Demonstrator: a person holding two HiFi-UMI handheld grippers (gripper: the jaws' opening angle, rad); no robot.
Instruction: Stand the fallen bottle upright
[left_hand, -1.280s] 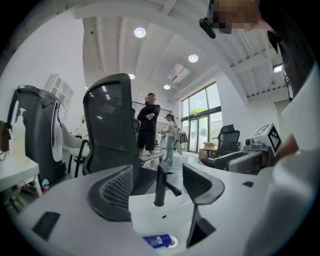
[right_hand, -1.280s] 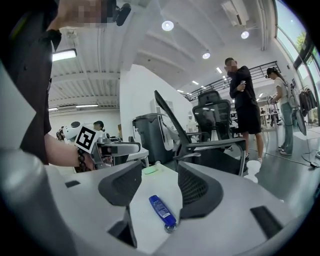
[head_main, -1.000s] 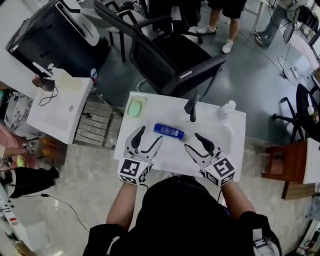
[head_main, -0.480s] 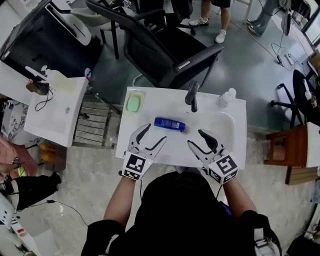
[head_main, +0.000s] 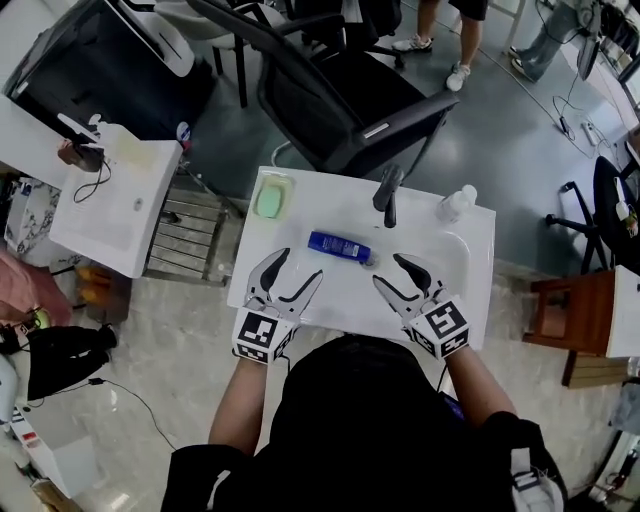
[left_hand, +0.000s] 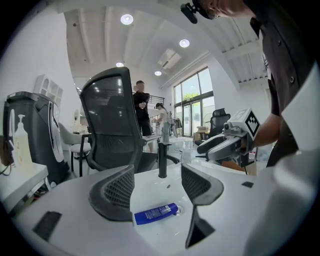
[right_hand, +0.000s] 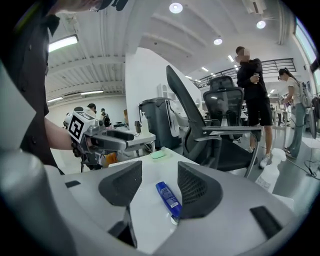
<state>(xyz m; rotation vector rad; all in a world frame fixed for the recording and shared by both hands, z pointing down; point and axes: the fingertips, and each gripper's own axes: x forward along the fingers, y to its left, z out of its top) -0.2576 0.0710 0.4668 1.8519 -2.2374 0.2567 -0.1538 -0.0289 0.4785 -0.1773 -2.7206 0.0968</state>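
Evidently unchanged: blue plastic bottle flat on white sink surface; our left tool, right tool wide, empty; uprighting pending.

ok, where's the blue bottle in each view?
Head view: bottle lies on its side at picture centre, on the white sink.
Left gripper view: bottle low centre, cap end to the right.
Right gripper view: bottle low centre, cap end nearest the camera.
Shared landmark: black chair behind the sink, also seen at and.
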